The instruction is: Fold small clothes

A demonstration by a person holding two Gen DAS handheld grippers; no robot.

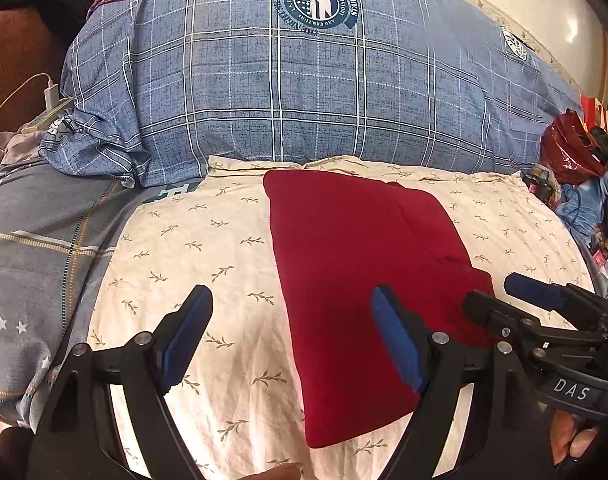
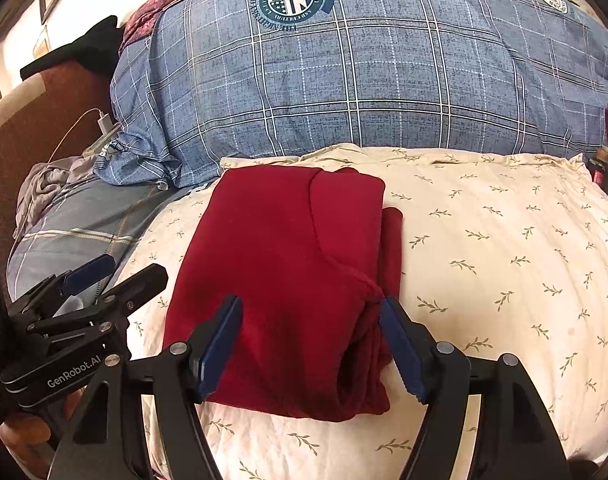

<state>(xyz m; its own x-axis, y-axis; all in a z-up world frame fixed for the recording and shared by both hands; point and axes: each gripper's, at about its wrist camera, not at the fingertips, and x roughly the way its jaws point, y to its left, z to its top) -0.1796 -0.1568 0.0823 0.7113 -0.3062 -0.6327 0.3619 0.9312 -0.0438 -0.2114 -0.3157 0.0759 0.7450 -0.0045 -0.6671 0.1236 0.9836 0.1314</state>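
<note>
Two grippers spread, garment already folded

Left gripper hovers w/ jaws wide, empty, at the red garment's left edge. Right gripper also apart, straddling its near bunched corner, nothing pinched. Garment lies folded on cream leaf-print pillow, prob. for a flat surface.

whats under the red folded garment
The red garment lies flat on a cream leaf-print pillow. Only the pillow's uncovered cloth around it shows; the patch beneath, and the garment's inner folds, are covered.

Bright, even indoor light, soft shadows, sharp focus, strong fisheye bending with dark corners.
</note>
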